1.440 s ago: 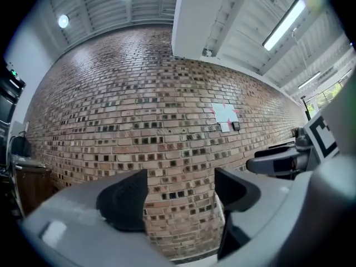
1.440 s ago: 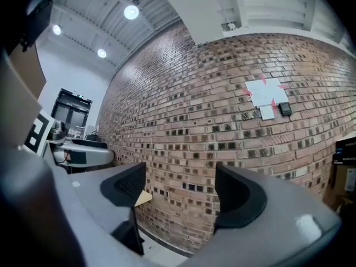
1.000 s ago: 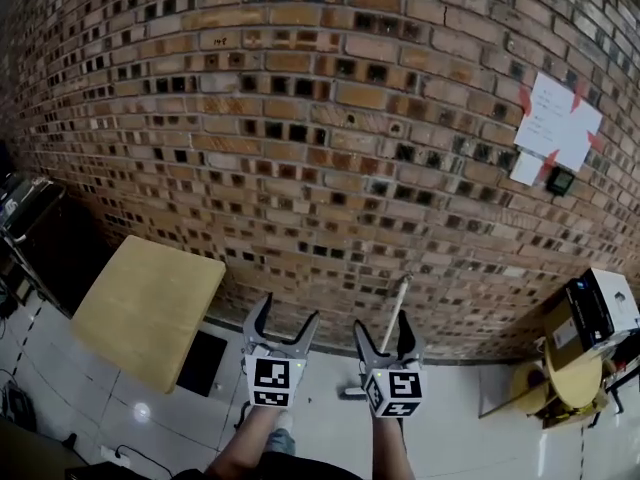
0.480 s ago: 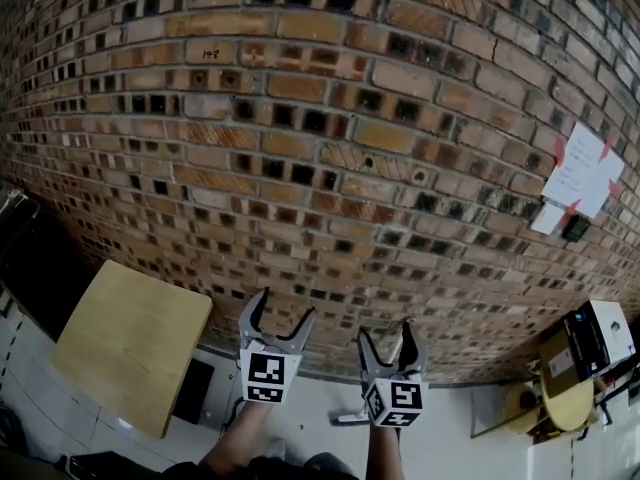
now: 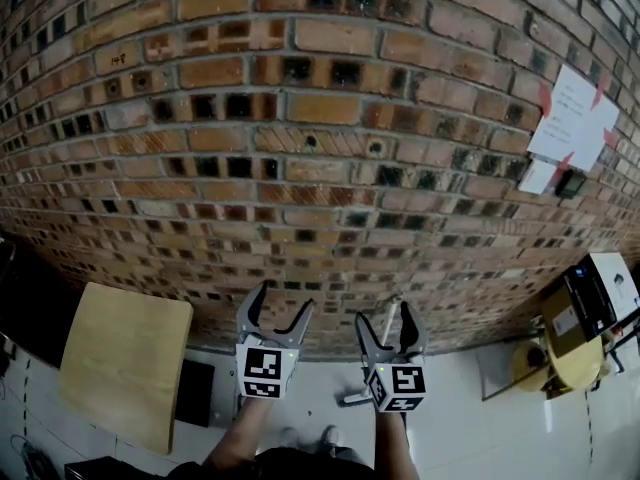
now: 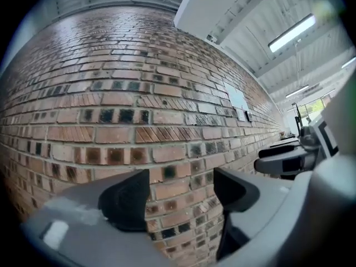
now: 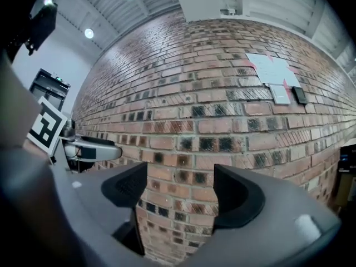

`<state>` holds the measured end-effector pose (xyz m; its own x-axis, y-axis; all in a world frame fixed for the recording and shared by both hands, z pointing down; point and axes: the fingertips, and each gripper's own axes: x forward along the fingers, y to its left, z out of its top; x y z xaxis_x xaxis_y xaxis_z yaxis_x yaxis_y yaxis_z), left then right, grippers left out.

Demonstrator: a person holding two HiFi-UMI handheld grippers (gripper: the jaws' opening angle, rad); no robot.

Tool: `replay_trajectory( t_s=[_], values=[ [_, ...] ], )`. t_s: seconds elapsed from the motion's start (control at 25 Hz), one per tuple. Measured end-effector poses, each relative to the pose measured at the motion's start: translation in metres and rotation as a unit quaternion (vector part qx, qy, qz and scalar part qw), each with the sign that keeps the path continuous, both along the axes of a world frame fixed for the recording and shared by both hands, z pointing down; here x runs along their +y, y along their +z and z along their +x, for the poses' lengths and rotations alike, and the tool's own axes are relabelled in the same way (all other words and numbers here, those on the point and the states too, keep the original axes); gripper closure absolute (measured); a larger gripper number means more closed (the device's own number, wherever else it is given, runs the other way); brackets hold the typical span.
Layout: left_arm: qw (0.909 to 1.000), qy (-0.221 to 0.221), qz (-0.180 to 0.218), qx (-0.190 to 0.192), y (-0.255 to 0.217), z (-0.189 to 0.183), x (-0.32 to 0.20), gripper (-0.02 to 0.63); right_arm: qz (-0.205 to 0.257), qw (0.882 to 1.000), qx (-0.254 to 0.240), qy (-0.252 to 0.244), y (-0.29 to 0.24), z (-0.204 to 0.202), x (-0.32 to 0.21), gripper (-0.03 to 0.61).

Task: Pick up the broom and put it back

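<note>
The brick wall (image 5: 320, 108) is seen nearer than a second ago. The broom (image 5: 354, 398) is leant against the wall's foot, ungrasped. The left gripper (image 5: 285, 298) fingers have just been narrowed, with nothing between them. The right gripper (image 5: 384, 313) fingers are released and empty. Pick-up is judged still pending.

A pale tiled floor (image 5: 470, 423) meets the foot of the brick wall (image 5: 320, 168). At eight o'clock stands a wooden table (image 5: 125, 363), with a flat black panel (image 5: 195, 393) just beside it. At six o'clock the broom (image 5: 352, 400) rests its head on the tiles, its handle leaning on the wall. At four o'clock stand a yellow round stool (image 5: 555, 363) and boxes (image 5: 595, 303).
</note>
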<state>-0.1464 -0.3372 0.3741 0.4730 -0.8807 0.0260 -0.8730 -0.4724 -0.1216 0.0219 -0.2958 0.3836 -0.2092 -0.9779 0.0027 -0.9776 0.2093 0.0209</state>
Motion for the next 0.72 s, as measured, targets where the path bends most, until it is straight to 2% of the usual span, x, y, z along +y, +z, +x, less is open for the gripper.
replay_trajectory(
  t_s=[0.2, 0.36, 0.52, 0.72],
  values=[
    [0.997, 0.068, -0.034, -0.012, 0.029, 0.065, -0.006, 0.247, -0.023, 0.999, -0.004, 0.046, 0.026, 0.051, 0.009, 0.209],
    [0.9921, 0.11, -0.057, -0.024, 0.055, 0.106, -0.001, 0.247, -0.049, 0.997, -0.008, 0.067, 0.054, 0.077, 0.018, 0.21],
    [0.9872, 0.137, -0.075, -0.033, 0.076, 0.133, 0.005, 0.247, -0.069, 0.994, -0.013, 0.083, 0.075, 0.09, 0.025, 0.209],
    [0.9838, 0.15, -0.09, -0.037, 0.091, 0.151, 0.003, 0.247, -0.079, 0.99, -0.019, 0.112, 0.089, 0.11, 0.031, 0.209]
  ],
)
